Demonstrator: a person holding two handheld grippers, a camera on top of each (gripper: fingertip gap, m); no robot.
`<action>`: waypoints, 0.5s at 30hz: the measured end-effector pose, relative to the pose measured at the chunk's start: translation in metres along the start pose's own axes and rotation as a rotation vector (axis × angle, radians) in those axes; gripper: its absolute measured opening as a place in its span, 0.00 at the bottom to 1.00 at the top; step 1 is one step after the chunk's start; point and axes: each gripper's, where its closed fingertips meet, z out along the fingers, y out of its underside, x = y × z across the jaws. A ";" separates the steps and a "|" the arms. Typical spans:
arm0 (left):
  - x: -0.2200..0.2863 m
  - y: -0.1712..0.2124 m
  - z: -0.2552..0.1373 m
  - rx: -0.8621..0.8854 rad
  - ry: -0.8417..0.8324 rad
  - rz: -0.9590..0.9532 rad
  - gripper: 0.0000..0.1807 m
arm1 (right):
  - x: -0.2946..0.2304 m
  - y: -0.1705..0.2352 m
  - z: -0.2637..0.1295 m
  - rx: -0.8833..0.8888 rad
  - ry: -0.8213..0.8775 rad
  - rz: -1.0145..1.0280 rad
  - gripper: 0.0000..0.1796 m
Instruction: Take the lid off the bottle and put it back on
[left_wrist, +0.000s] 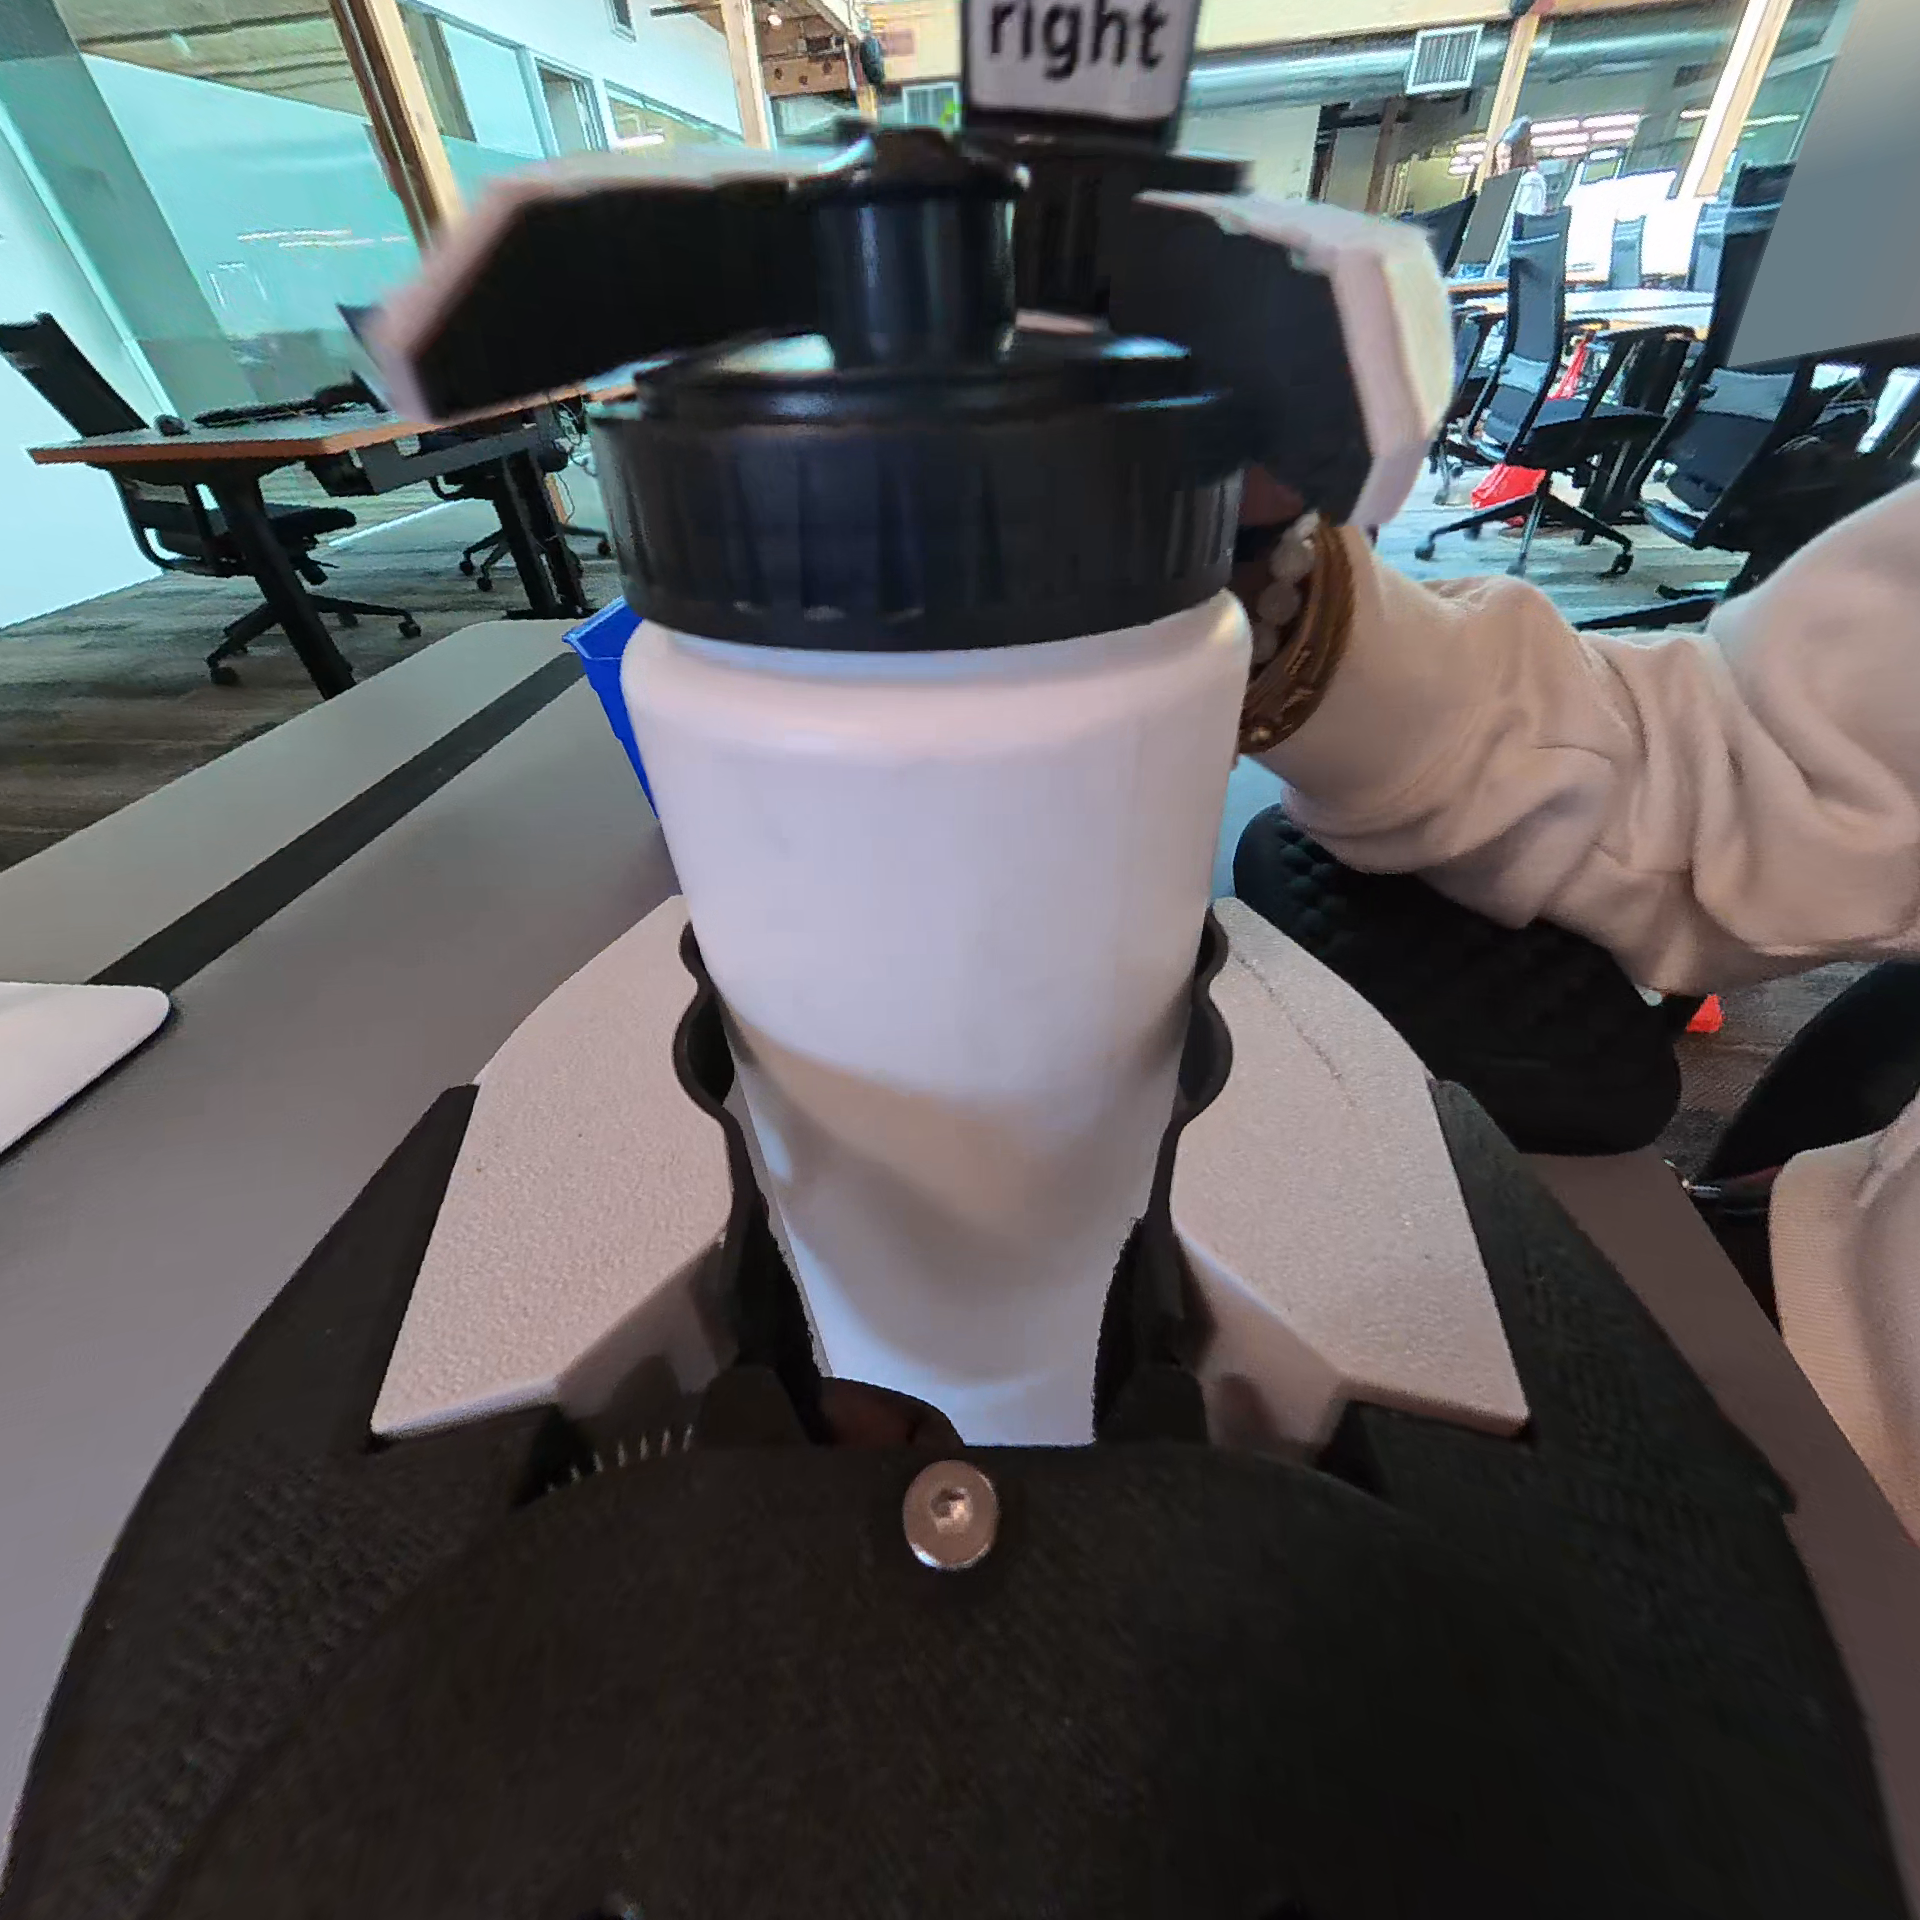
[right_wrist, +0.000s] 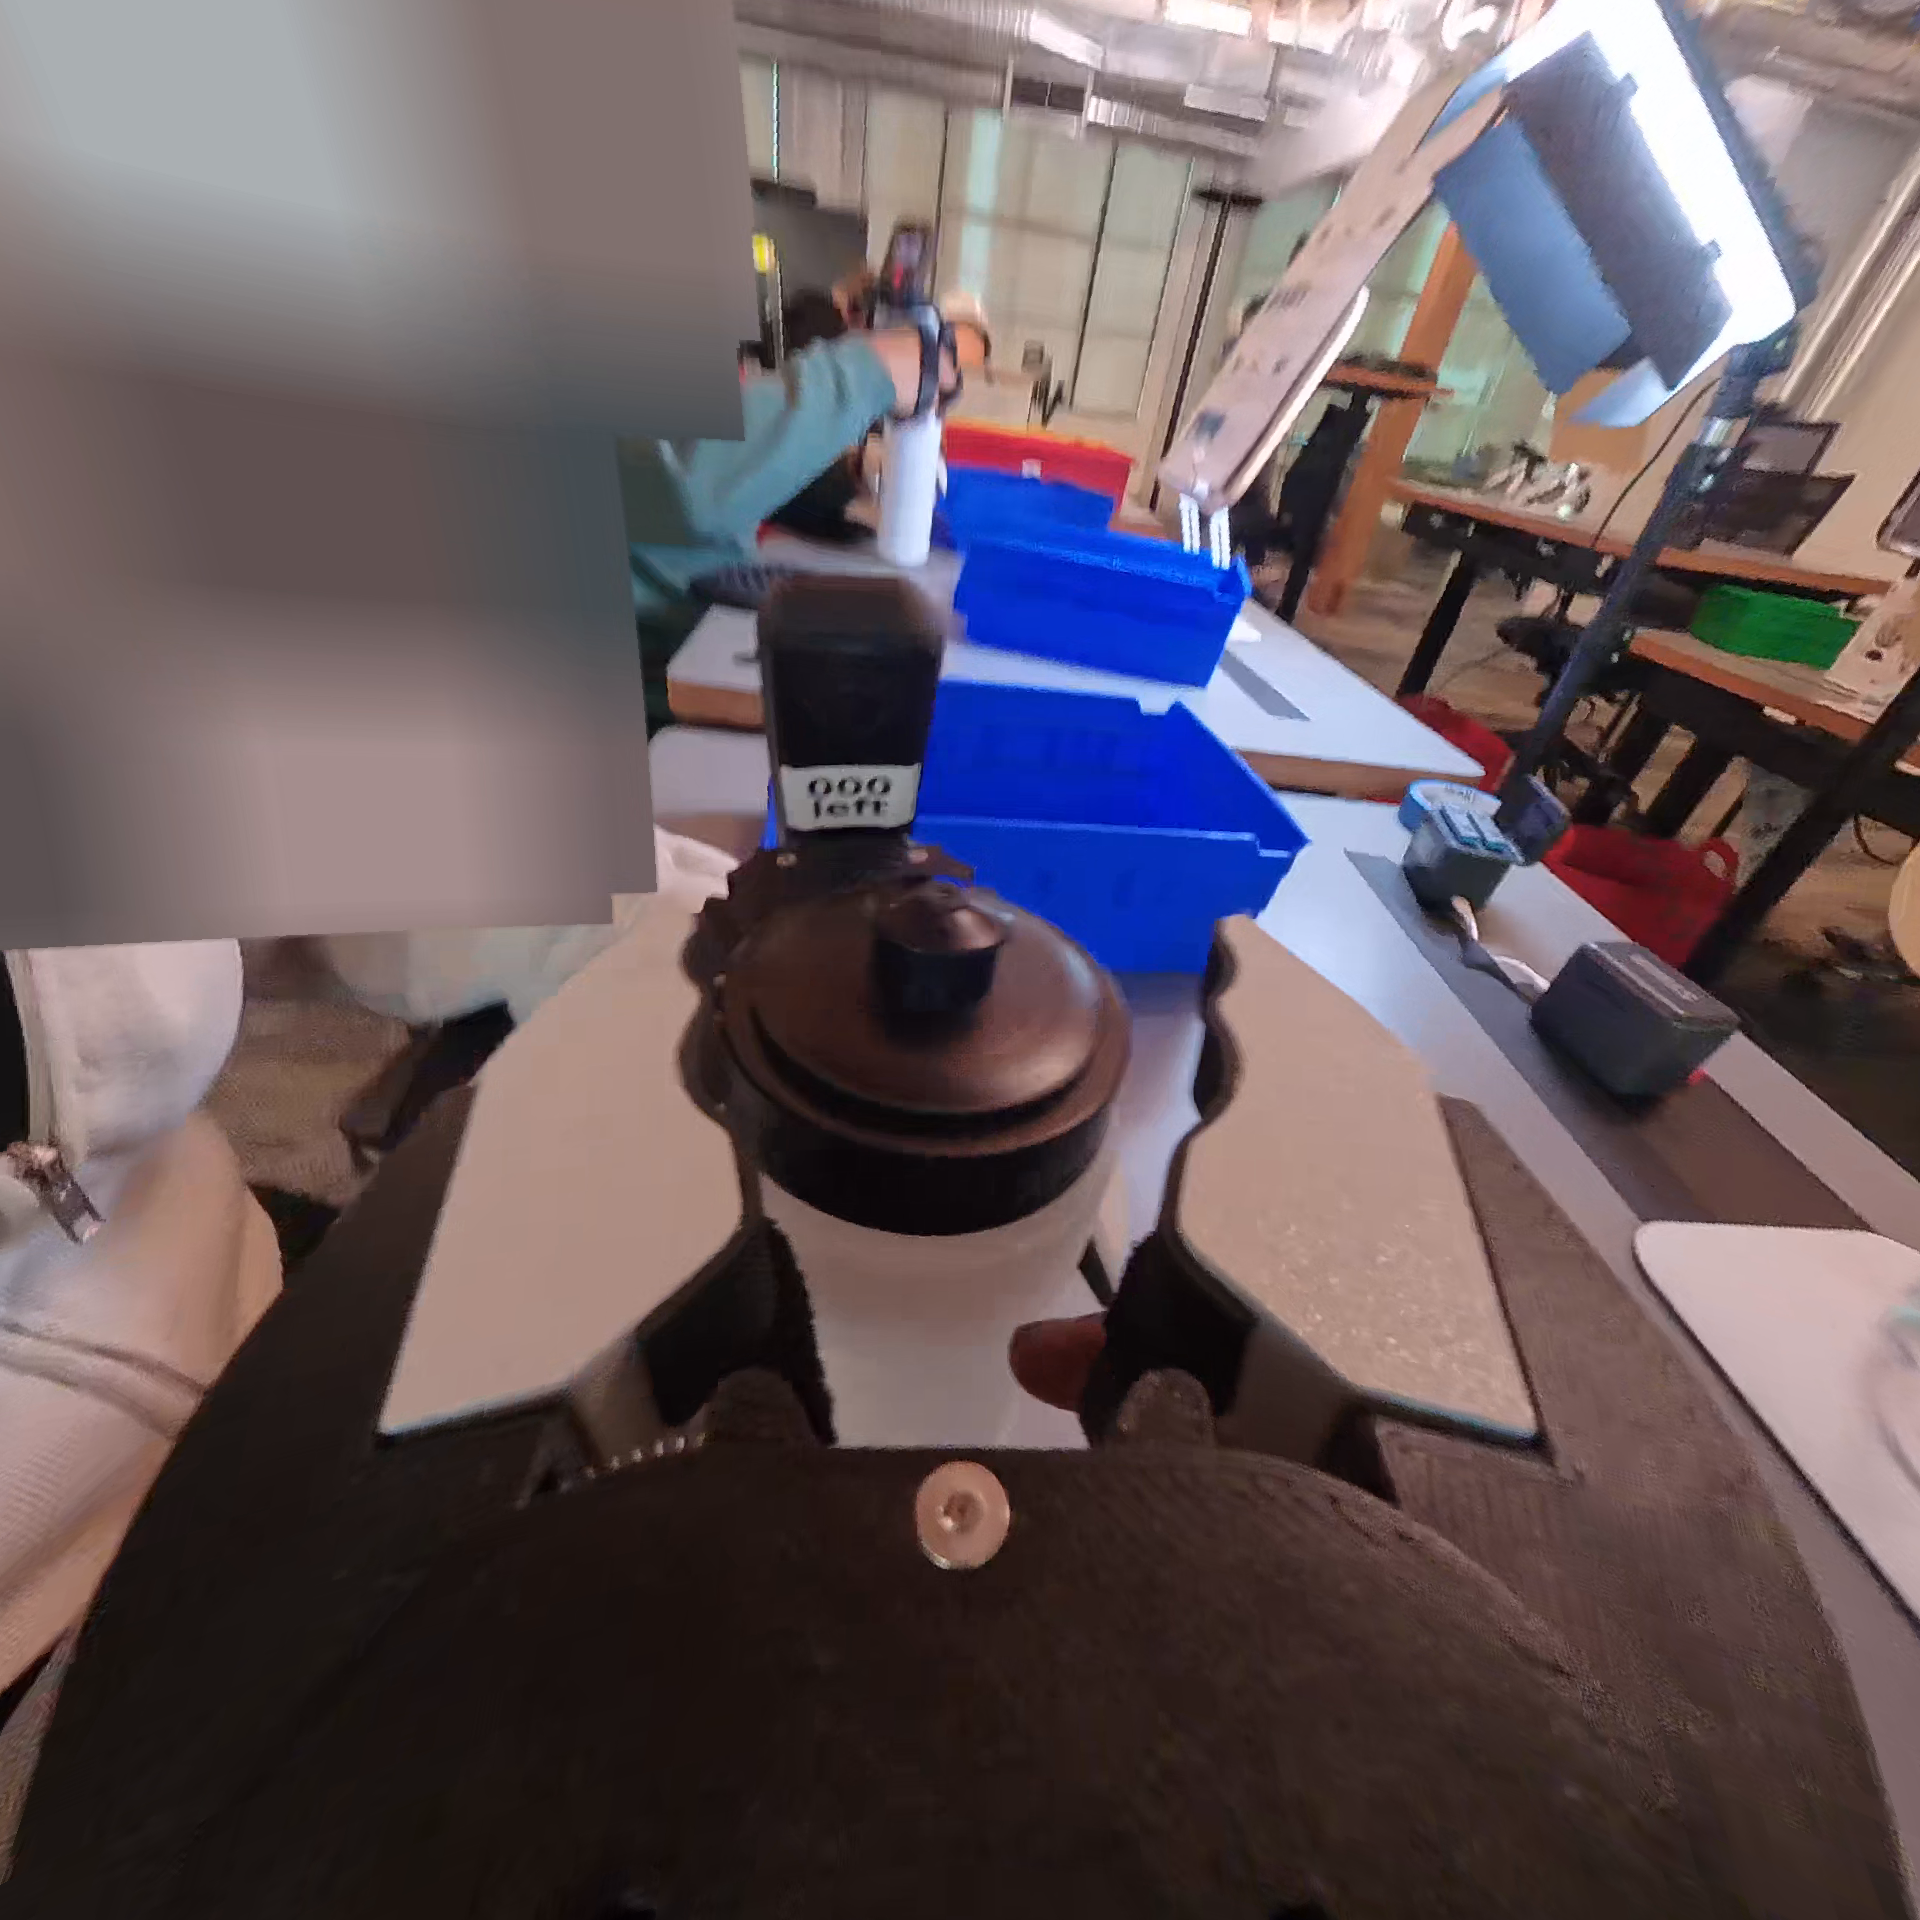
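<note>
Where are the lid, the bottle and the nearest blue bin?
lid (left_wrist: 925, 520), left wrist view, ribbed side.
bottle (left_wrist: 935, 862), left wrist view, white body.
blue bin (right_wrist: 1101, 842), right wrist view, front wall.

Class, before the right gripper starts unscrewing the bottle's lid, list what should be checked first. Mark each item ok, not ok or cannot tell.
1. Left gripper clamped on the white bottle: ok.
2. Black lid seated on the bottle: ok.
3. Right gripper straddling the lid: ok.
4. Right gripper closed on the lid: not ok, a gap shows at one finger.
5. Bottle upright: ok.
6. Bottle base resting on the table: cannot tell, hidden.
</note>
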 end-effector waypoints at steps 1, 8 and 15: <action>-0.001 0.000 0.000 0.004 0.004 -0.008 0.48 | -0.004 0.002 0.001 -0.040 -0.002 -0.021 0.42; 0.014 -0.002 0.000 0.045 0.111 -0.003 0.48 | -0.022 -0.003 -0.003 0.087 -0.188 0.016 0.40; 0.015 -0.002 0.001 0.031 0.096 0.007 0.48 | -0.009 -0.008 -0.014 0.193 -0.193 0.086 0.50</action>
